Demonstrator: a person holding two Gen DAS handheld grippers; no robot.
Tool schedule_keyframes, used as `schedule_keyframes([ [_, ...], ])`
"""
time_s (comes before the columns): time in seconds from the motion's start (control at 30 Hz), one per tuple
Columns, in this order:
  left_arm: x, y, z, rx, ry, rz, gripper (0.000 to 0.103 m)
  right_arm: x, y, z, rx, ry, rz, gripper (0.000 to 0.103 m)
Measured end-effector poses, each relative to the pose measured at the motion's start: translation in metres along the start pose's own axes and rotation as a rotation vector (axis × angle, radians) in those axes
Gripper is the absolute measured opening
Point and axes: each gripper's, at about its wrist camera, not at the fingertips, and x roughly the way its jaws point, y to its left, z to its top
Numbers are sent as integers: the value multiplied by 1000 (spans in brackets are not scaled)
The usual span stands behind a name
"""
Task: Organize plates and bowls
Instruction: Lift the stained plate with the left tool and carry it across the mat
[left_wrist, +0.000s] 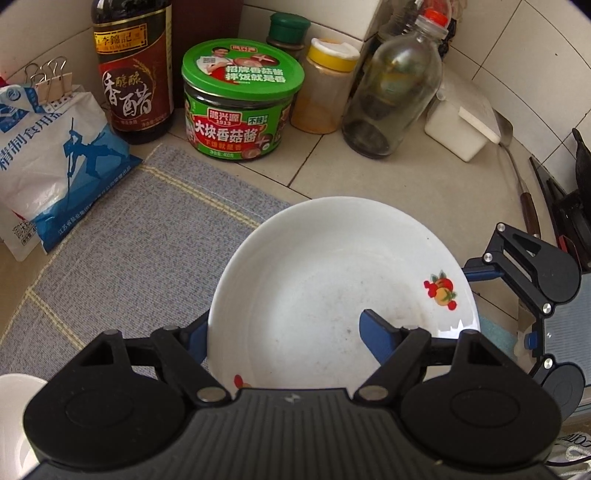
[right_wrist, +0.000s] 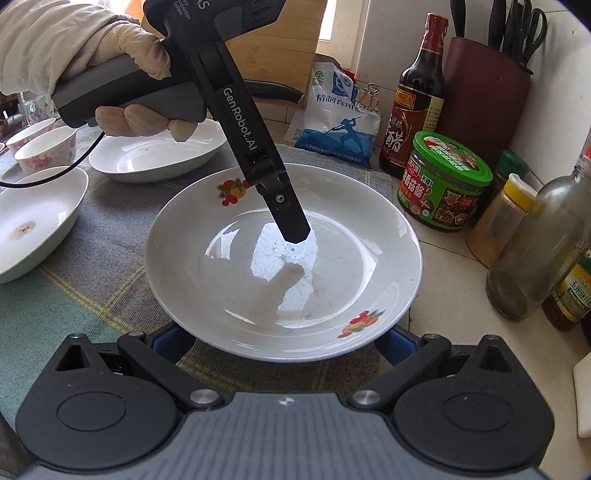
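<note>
We hold the fruit-print plate (right_wrist: 280, 266) between both tongs over the grey mat (right_wrist: 74, 288), in front of the green jar (right_wrist: 443, 184). The left tongs (left_wrist: 284, 332) straddle the plate's rim, 1 finger (left_wrist: 380, 332) inside and 1 underneath; whether they actually pinch it we cannot tell. The right tongs (right_wrist: 280, 341) sit at the opposite rim, fingers hidden beneath it, so their grip is unclear too. 2 other white plates (right_wrist: 155, 151) lie on the mat on the far side of our plate from the jar, nearer the left hand (right_wrist: 122, 85). We judge that the stacking move runs that way.
</note>
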Motion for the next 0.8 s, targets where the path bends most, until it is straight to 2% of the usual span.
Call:
schedule_keyframes([
  [0.5, 11, 2, 5, 4, -16, 32, 80, 8, -7, 0, 36, 19, -7, 103],
  [0.63, 7, -4, 3, 34, -28, 76, 80, 5, -10, 2, 44, 27, -6, 103],
  [0.8, -4, -9, -2, 49, -51, 123, 82, 0, -7, 4, 30, 47, -46, 103],
])
